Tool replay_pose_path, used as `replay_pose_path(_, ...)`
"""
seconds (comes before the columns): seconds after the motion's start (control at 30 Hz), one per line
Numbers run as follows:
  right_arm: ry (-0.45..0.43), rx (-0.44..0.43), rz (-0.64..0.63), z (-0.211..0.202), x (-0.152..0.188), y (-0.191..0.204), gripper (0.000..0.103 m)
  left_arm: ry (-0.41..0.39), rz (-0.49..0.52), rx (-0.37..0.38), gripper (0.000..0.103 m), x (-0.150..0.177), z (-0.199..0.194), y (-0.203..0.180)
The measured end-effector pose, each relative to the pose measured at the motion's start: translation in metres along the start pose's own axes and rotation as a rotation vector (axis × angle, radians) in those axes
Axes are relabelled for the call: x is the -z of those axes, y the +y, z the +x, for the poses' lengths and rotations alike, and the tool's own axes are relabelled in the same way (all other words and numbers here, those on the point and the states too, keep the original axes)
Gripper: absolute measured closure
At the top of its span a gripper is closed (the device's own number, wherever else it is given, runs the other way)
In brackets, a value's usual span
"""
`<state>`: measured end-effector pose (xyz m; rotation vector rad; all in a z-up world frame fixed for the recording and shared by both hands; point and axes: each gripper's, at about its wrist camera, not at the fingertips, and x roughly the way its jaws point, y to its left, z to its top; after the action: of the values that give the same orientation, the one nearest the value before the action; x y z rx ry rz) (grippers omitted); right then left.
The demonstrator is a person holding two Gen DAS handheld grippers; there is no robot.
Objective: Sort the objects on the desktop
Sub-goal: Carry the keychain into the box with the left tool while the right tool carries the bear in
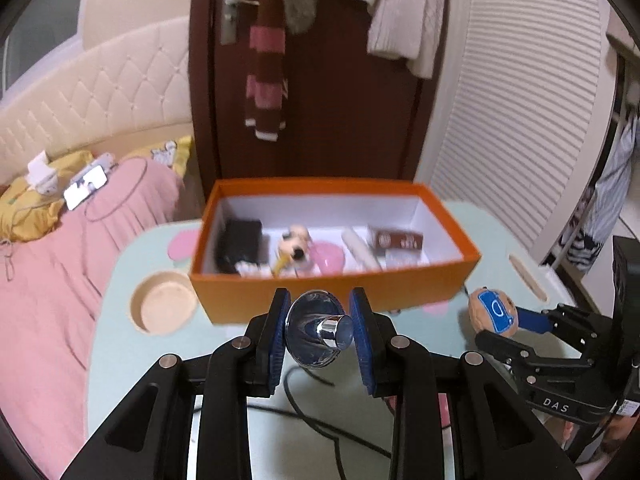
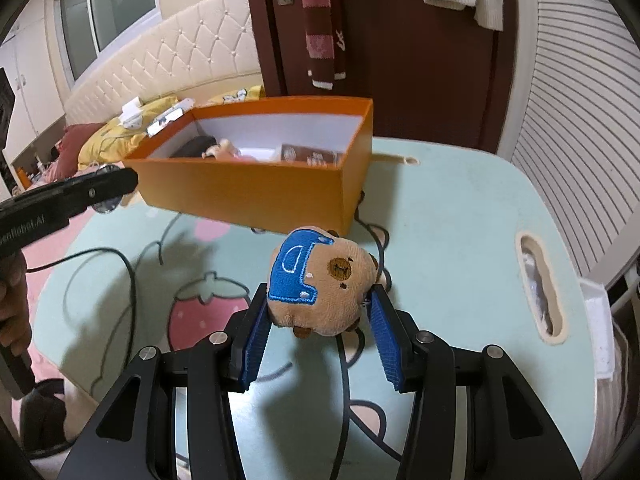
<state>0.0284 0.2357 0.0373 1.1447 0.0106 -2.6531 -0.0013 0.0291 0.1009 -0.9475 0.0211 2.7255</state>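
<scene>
"DAS" stands on the right hand-held gripper (image 1: 516, 326).

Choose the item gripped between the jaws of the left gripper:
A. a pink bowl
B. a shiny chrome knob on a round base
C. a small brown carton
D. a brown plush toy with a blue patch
B: in the left wrist view, the left gripper has its blue-padded jaws closed on the shiny chrome knob, in front of the orange box; the plush toy sits in the right gripper.
</scene>
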Motion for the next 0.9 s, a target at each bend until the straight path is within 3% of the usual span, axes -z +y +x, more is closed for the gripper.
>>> replay_pose_path(0.23,-0.096,-0.014,-0.02,-0.021,-0.038,0.003,0.054,-0.072,0.006,0.008,0.075,-0.033,-0.002,0.01)
replay_pose_path(0.4,-0.146,-0.002,-0.032,-0.012,-0.071,0.006,0.054,-0.086,-0.002,0.001,0.075,-0.051,0.016,0.016)
replay_pose_path(0.67,-0.133,-0.017,-0.065,0.039,-0.109,0.025,0.054,-0.027,-0.055,0.004,0.075,-0.053,0.071,0.023)
replay_pose_path(0.9,-0.032,-0.016,-0.036,0.084,-0.105,0.027,0.054,0.076,-0.078,0.003,0.074,-0.031,0.109,0.028)
